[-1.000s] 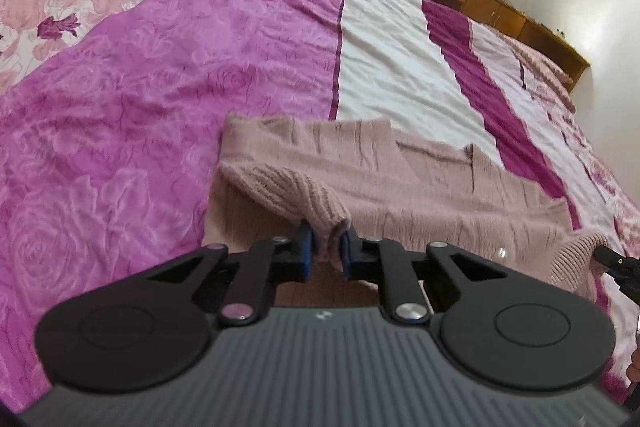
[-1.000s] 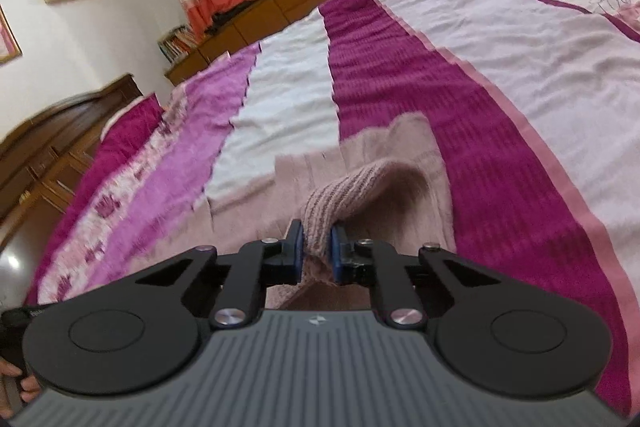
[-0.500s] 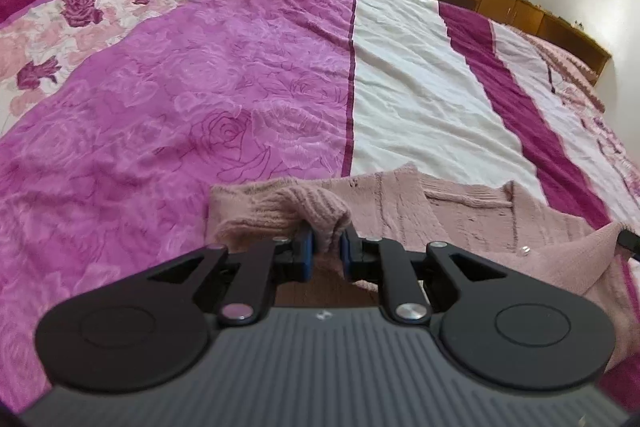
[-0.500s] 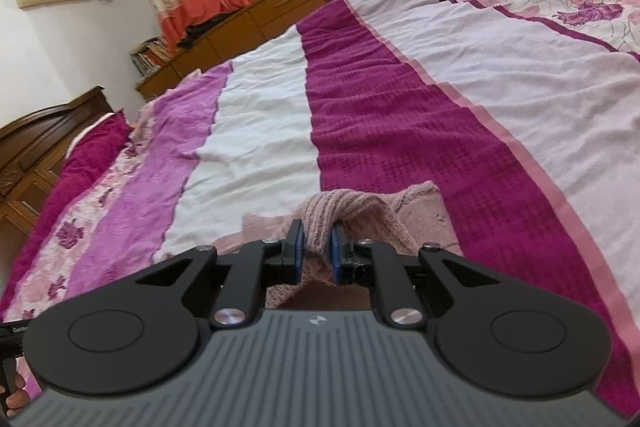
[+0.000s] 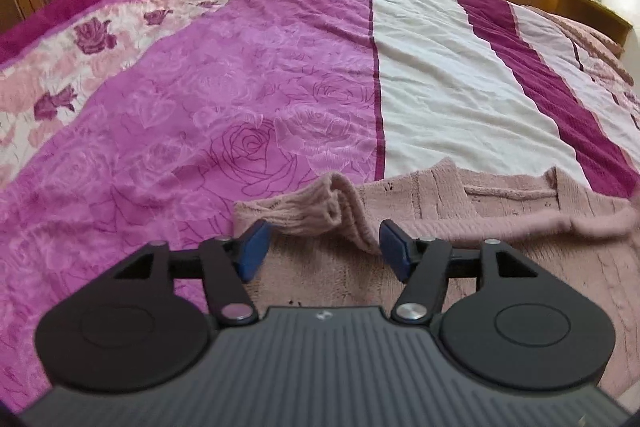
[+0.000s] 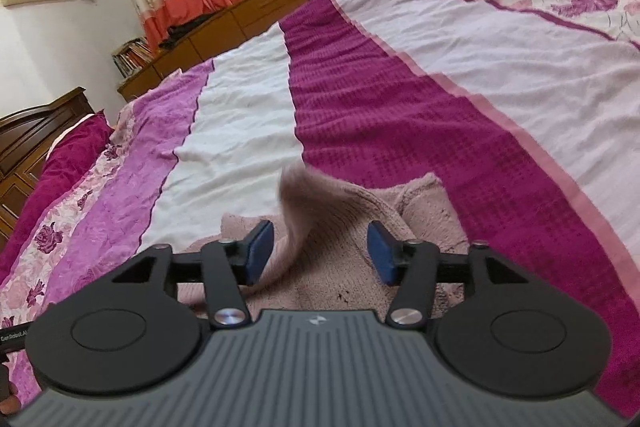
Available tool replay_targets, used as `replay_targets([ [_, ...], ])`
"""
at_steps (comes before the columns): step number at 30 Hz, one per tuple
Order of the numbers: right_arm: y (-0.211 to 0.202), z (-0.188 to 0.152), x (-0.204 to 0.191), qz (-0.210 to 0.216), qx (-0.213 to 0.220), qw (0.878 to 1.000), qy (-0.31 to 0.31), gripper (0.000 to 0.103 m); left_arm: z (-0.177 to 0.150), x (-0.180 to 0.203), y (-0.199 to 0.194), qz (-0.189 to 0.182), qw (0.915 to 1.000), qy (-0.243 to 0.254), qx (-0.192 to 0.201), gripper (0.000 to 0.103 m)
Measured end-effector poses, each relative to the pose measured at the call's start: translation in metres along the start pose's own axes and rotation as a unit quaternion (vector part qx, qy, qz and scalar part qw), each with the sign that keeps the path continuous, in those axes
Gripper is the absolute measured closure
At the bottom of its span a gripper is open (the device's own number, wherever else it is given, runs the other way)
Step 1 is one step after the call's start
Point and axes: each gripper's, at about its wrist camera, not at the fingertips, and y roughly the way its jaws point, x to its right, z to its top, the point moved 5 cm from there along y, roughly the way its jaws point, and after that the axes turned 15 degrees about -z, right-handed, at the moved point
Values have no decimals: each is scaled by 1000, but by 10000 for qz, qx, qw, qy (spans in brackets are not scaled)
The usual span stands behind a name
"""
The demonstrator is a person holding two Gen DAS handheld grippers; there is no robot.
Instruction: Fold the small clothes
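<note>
Both grippers just let go: left gripper [image 5: 322, 247] and right gripper [image 6: 318, 251] now spread wide, pink sweater [image 5: 500, 223] sleeves dropped onto the bed [image 5: 240, 87].

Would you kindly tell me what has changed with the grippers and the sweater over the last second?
Both grippers have let go. The left gripper and right gripper, each shut on a sleeve cuff a second ago, now stand open, having carried the cuffs forward over the pink sweater. The right cuff is blurred, dropping. The bedspread is unchanged.
</note>
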Motion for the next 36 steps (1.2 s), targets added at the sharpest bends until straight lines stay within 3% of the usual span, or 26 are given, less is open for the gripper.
replay_targets([
  [23,-44,-37,11,55,-161,9983,-552,41,-41,2,-26,7,9982,-54,-591,40],
  [30,-63,-36,33,-51,-54,9993,-358,21,-51,9,-36,30,9972,-116,-743,31],
  [36,-70,-39,58,-248,-22,9996,-156,19,-58,13,-48,65,9963,-250,-822,29],
])
